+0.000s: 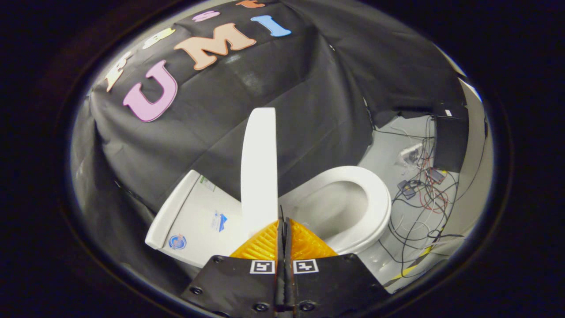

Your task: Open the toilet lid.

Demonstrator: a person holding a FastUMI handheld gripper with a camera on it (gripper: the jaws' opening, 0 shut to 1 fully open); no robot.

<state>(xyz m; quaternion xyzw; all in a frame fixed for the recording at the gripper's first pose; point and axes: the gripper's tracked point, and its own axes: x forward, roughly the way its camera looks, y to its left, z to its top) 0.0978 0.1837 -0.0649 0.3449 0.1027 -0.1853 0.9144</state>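
The white toilet lid point(259, 172) stands raised, seen edge-on, between the tank point(194, 216) and the seat ring point(375, 190). The bowl point(335, 207) under the seat lies uncovered. My gripper point(283, 221) is shut, its two fingers pressed together with nothing between them. The fingertips sit at the lid's near end, right beside its edge on the seat side. Whether they touch the lid I cannot tell.
Black cloth hangs behind the toilet. On the grey floor beyond the seat lies a tangle of cables point(419, 207) with small devices, and a black box point(450, 141) stands farther back by a pale wall panel point(474, 176).
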